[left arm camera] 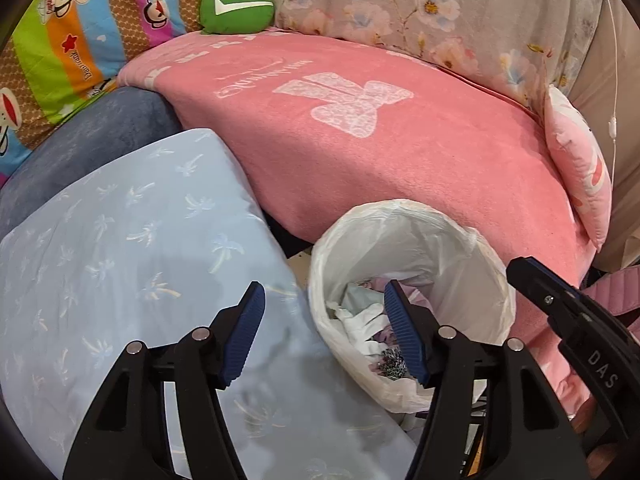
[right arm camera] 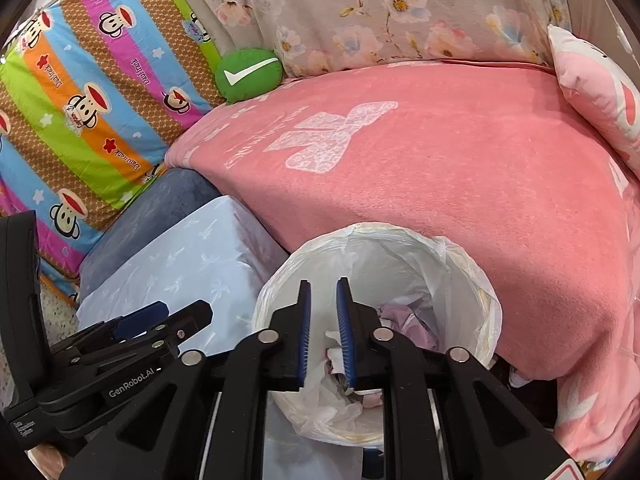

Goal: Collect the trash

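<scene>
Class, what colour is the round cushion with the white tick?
Green cushion, seen best in the right wrist view.

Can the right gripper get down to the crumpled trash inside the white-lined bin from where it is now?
Probably yes. The right gripper hangs over the white plastic-lined round bin, fingers slightly apart and empty. The bin mouth is uncovered, and the crumpled paper and wrapper trash lies directly below.
</scene>
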The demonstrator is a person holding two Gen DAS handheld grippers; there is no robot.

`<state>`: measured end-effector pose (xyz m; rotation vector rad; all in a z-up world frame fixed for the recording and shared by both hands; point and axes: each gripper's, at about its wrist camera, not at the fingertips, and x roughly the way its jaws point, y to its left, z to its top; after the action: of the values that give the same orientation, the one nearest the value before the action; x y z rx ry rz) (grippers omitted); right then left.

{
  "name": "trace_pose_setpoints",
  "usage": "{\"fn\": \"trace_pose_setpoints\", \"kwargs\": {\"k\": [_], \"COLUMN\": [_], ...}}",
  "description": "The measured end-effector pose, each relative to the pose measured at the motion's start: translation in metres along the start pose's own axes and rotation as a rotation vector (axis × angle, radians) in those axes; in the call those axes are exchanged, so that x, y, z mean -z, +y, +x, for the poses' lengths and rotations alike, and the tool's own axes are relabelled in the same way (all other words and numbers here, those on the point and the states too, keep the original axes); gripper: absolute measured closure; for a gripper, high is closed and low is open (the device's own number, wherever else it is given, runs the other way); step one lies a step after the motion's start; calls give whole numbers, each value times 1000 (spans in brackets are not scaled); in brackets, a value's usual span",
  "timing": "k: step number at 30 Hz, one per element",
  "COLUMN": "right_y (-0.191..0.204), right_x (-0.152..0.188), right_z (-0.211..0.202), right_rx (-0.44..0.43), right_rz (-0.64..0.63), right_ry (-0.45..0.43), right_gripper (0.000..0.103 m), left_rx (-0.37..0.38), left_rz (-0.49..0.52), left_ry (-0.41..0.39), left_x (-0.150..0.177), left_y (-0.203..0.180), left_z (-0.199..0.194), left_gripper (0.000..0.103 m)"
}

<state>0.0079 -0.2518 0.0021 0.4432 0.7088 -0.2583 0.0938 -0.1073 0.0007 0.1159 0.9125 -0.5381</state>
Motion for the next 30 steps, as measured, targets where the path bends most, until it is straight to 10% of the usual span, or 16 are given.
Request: {"fn": "trace_pose_setpoints", "kwargs": {"k": [30], "right_y": [27], "right_x": [31], "right_z": [-16], "right_rx": [126], "right_rz": [-204], "right_ry": [48], "right_gripper": [41], "left_rx": [-191], "left_rz": [-38], "left_ry": [7], "left_x": [31], "left_y": [17], "left_z": [-17], "left_gripper": [22]}}
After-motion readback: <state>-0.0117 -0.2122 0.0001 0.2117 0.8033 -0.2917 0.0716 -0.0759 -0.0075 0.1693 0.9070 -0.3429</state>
